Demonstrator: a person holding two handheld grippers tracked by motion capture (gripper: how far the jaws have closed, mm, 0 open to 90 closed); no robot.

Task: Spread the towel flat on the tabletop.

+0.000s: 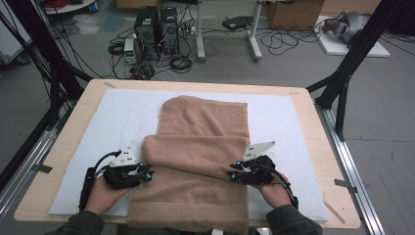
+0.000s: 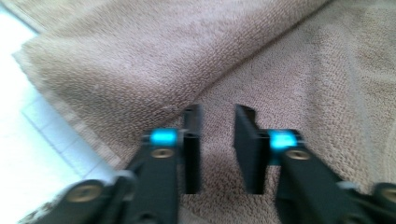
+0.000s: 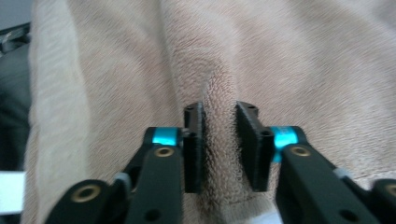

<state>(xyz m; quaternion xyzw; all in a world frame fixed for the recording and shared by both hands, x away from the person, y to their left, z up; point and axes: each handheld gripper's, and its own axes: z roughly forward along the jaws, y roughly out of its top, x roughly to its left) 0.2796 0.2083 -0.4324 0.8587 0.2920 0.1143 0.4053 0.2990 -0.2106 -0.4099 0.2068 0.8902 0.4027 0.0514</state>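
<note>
A tan towel point(image 1: 203, 122) lies lengthwise on the white mat point(image 1: 122, 112), its near part folded over into a thick band point(image 1: 195, 152) across the middle. My left gripper point(image 1: 147, 174) rests at the towel's left edge just below that band. In the left gripper view its jaws point(image 2: 218, 116) stand slightly apart over the towel point(image 2: 140, 60), nothing pinched. My right gripper point(image 1: 234, 172) sits at the towel's right edge. In the right gripper view its jaws point(image 3: 219, 112) stand a little apart, with a raised ridge of towel point(image 3: 222, 88) between them and not clamped.
The mat covers a wooden table point(image 1: 88, 98); the towel's near end hangs over the front edge. Black frame posts point(image 1: 350, 54) stand at both far corners. Computers point(image 1: 156, 32) and cables lie on the floor beyond.
</note>
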